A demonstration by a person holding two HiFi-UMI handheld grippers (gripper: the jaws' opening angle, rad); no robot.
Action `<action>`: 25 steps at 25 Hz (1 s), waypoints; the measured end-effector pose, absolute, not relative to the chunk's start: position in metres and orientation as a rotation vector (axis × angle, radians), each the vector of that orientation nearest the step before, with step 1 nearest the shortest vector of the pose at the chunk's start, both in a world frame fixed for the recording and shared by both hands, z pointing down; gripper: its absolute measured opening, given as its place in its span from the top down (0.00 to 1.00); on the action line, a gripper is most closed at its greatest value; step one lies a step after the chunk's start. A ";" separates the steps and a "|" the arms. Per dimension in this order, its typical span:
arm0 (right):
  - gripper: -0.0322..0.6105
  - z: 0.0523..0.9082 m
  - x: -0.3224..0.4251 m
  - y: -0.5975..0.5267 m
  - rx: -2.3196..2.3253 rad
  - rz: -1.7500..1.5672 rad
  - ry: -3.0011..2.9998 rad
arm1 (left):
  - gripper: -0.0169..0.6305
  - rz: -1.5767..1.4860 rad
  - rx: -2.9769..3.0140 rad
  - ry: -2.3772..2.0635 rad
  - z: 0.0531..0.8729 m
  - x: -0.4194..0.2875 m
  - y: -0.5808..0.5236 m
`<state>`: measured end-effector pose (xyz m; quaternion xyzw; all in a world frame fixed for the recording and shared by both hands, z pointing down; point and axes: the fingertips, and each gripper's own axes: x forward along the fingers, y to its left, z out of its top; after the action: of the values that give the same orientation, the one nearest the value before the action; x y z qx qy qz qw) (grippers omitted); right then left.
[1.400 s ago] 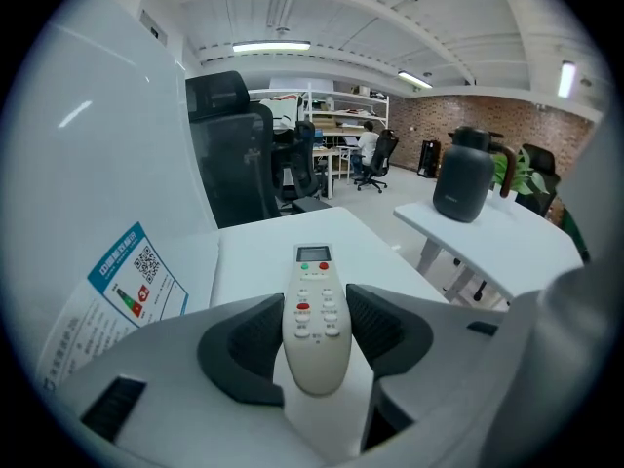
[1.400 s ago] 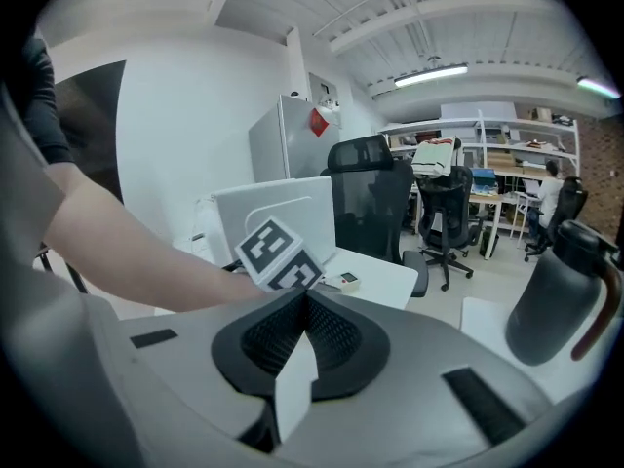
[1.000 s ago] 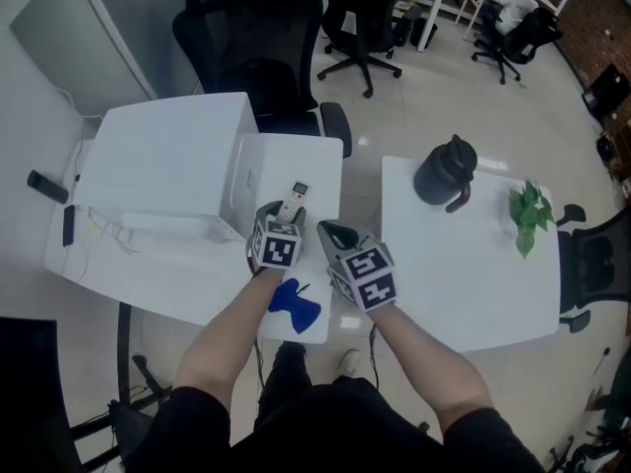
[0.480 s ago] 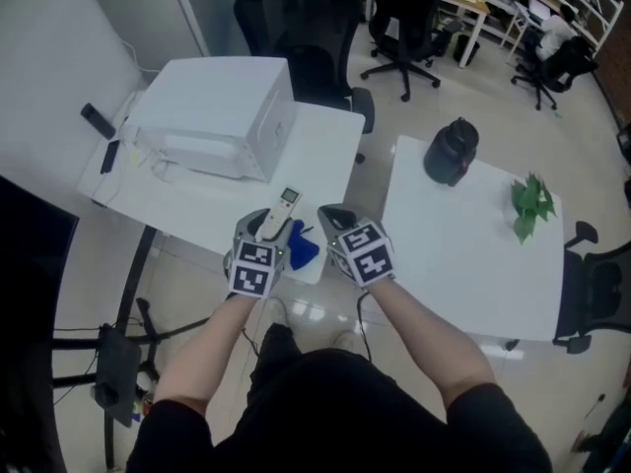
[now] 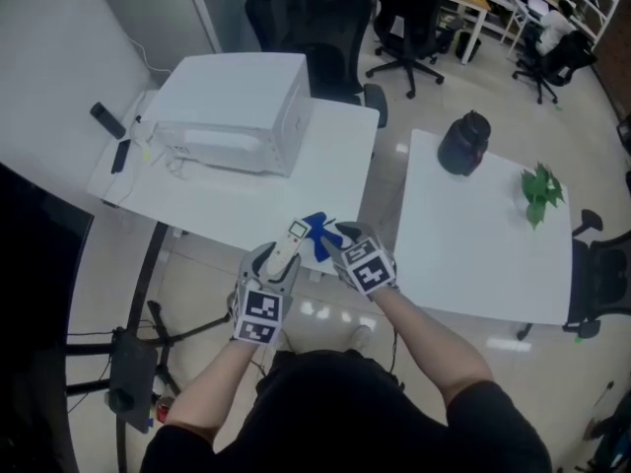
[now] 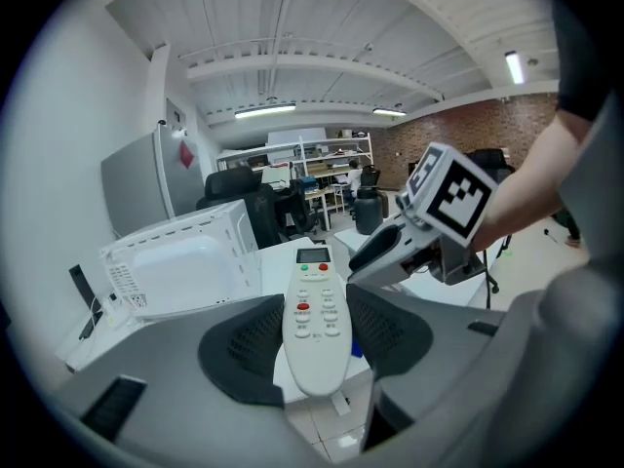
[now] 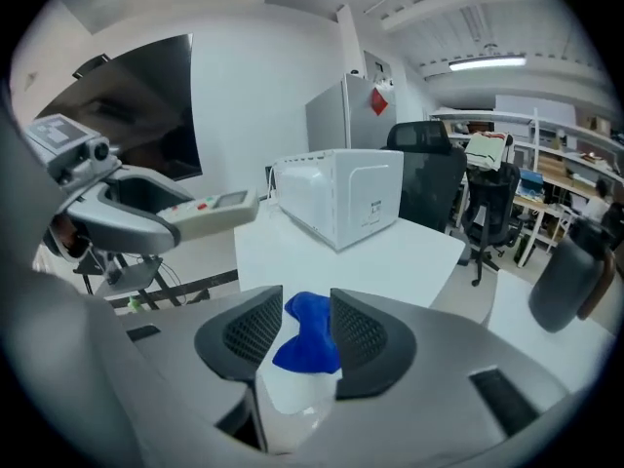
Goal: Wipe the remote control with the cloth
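Observation:
The white remote control [image 5: 287,245] [image 6: 314,325] sticks up out of my left gripper [image 5: 272,260] [image 6: 314,337], which is shut on its lower half and holds it in the air just off the table's near edge. The blue cloth [image 5: 317,231] [image 7: 310,351] lies crumpled on the near corner of the white table [image 5: 246,210]. My right gripper [image 5: 341,237] [image 7: 306,326] is at that corner with its jaws opening; the cloth shows between them, and the pads do not press on it.
A white microwave [image 5: 237,106] stands at the back of the left table, with small black devices [image 5: 106,119] beside it. Across a gap, the right table [image 5: 473,254] carries a black jug [image 5: 463,144] and a green plant [image 5: 540,190]. Office chairs [image 5: 306,18] stand behind.
The left gripper has drawn the remote back from over the table to its near edge and lifted it. The right gripper has swung to the cloth. The head view has shifted.

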<state>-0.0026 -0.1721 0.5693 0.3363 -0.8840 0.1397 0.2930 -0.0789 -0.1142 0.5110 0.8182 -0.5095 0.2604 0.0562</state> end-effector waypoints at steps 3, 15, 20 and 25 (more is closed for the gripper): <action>0.65 0.602 -0.017 -0.169 0.891 0.377 -2.278 | 0.66 0.807 2.539 -1.513 0.507 -0.089 -0.103; 0.58 0.691 -0.047 -0.204 0.823 0.366 -2.047 | 0.66 0.887 2.583 -1.487 0.513 -0.123 -0.088; 0.67 0.710 -0.041 -0.210 0.815 0.390 -1.987 | 0.66 0.930 2.601 -1.488 0.513 -0.123 -0.089; 0.75 0.682 -0.032 -0.206 0.901 0.423 -2.058 | 0.66 0.965 2.631 -1.516 0.508 -0.125 -0.094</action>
<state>-0.0321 -0.2055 0.6821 0.3587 -0.8190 0.1682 0.4150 -0.1253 -0.0938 0.5078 0.8256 -0.4757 0.3028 -0.0222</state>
